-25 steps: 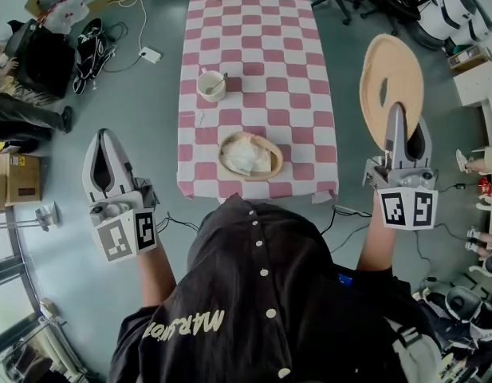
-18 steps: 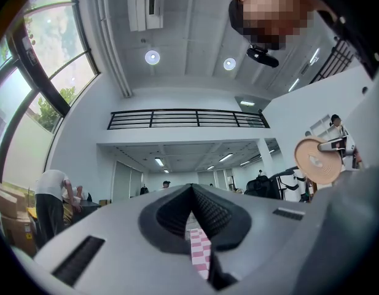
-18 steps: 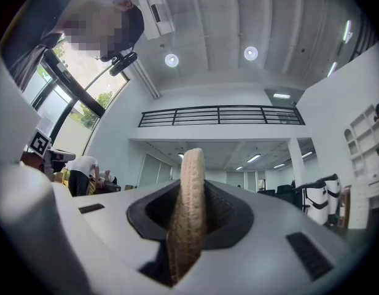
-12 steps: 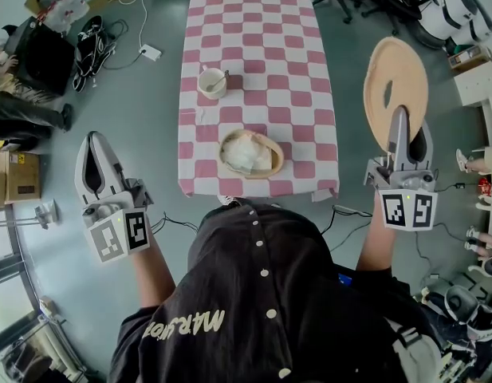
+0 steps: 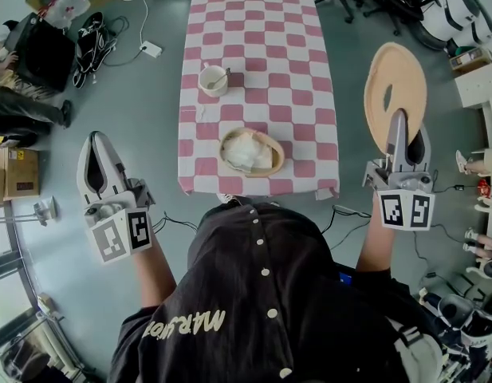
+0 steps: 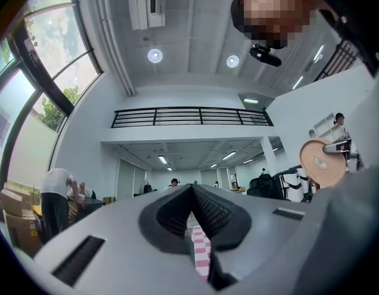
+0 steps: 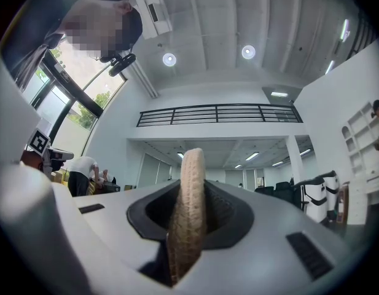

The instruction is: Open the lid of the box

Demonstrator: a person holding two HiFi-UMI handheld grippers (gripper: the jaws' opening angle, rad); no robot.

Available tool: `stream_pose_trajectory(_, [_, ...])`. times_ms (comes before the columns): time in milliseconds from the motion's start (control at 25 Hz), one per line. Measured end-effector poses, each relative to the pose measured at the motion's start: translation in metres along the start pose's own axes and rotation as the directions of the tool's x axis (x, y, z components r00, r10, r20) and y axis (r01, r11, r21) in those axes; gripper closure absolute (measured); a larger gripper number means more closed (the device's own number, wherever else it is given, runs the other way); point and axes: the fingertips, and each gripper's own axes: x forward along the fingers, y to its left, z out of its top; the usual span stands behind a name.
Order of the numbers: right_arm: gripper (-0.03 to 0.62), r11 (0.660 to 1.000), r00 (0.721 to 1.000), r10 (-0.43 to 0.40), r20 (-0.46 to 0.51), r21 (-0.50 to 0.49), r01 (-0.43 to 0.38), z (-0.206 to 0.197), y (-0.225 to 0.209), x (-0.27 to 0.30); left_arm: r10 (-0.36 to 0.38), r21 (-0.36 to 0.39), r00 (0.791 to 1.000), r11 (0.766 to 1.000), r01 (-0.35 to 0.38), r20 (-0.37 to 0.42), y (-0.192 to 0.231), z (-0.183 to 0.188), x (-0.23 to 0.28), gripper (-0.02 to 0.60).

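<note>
The right hand-held gripper (image 5: 398, 118) is clamped on the rim of the round woven lid (image 5: 405, 70). In the right gripper view the lid's edge fills the narrow gap between the jaws and both pads press on it. The lid stands on edge and runs on along the line of the jaws, its broad face turned up toward the head view. It is held in the air past the right side of the tabletop (image 5: 261, 46), over the floor and well apart from the box (image 5: 278, 159). The box is an oval woven basket at the near end of the checked tabletop, uncovered, with something white inside. Its long axis lies across the tabletop. It sits to the left of the right hand-held gripper and about midway between the two hands, so neither is clearly nearer. The left hand-held gripper (image 5: 98, 138) is off the tabletop's left side, its jaws together at the tips and nothing between them. As things lie, the opening looks done; any setting down would mean carrying the lid leftward over the tabletop, clear of the cup (image 5: 213, 80) farther back.
</note>
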Motion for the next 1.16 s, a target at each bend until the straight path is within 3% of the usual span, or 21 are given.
stream_pose_trajectory(1160, [0.51,0.999,0.999,0.028,-0.019,0.025,-0.028,-0.013,0.012,0.018,-0.005,-0.01,1.0,1.0,0.005,-0.011,-0.003,-0.007,0.007,0.572])
